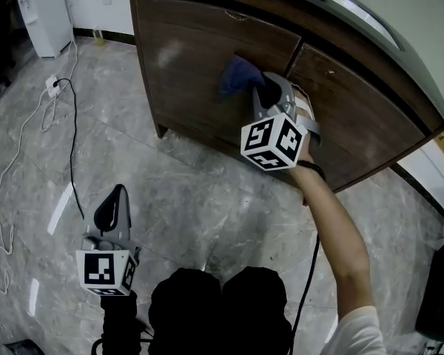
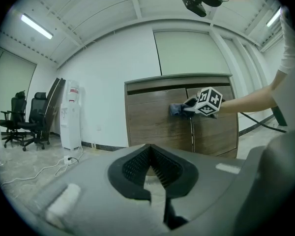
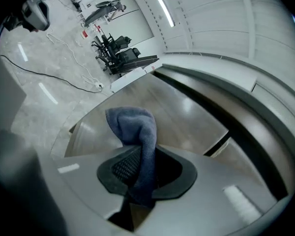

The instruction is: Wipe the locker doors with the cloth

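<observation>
Right tongs (image 3: 143, 157) clamped on blue cloth (image 3: 132, 124) at brown wood locker door (image 1: 185, 58); left tongs (image 2: 148, 149) together, empty, above grey marble floor (image 1: 207, 205).

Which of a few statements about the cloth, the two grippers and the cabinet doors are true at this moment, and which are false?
1. The right gripper is shut on the blue cloth. True.
2. The cloth is at the right door. False: it is at the left door, near the seam between the two.
3. The left gripper holds nothing. True: its jaws are together and bare.
4. The left gripper is up at the cabinet too. False: it hangs low over the floor, apart from the doors.
5. One door stands open. False: both are closed.
</observation>
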Demonstrator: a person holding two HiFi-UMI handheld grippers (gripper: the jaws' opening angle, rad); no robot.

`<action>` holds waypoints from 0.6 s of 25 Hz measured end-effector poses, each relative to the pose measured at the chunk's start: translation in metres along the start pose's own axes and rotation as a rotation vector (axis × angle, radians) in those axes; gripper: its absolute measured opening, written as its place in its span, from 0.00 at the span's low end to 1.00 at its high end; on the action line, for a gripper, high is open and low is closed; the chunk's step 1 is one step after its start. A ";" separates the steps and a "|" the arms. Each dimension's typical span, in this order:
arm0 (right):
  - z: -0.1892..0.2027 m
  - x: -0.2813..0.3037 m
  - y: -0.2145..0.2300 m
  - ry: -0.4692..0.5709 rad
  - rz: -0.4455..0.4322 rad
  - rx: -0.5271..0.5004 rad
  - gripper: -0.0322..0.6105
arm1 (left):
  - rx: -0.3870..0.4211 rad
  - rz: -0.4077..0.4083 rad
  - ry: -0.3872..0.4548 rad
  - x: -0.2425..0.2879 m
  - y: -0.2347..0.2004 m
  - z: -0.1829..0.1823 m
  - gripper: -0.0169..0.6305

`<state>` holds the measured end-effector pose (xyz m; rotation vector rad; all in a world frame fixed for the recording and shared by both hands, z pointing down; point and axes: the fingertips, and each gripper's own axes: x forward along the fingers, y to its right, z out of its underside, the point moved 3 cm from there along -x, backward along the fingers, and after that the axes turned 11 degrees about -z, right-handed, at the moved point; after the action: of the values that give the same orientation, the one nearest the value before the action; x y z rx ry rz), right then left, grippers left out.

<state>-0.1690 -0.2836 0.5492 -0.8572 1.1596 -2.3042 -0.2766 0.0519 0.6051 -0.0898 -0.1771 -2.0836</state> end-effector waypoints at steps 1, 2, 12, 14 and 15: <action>-0.008 -0.003 0.011 0.010 0.020 -0.011 0.16 | 0.001 -0.002 0.003 -0.001 0.000 -0.002 0.03; -0.017 -0.007 0.023 0.022 0.040 -0.020 0.16 | 0.001 -0.002 0.004 -0.002 0.000 -0.005 0.03; -0.070 -0.023 0.082 0.099 0.142 -0.004 0.16 | 0.009 -0.024 0.002 -0.006 -0.013 -0.006 0.03; -0.064 -0.009 0.057 0.088 0.106 -0.002 0.16 | 0.011 -0.033 0.000 -0.004 -0.017 0.001 0.03; -0.060 0.000 0.043 0.081 0.085 -0.005 0.16 | 0.008 -0.040 -0.006 -0.004 -0.018 0.003 0.03</action>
<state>-0.2059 -0.2743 0.4863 -0.7076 1.2124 -2.2861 -0.2909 0.0644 0.6056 -0.0881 -0.1928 -2.1222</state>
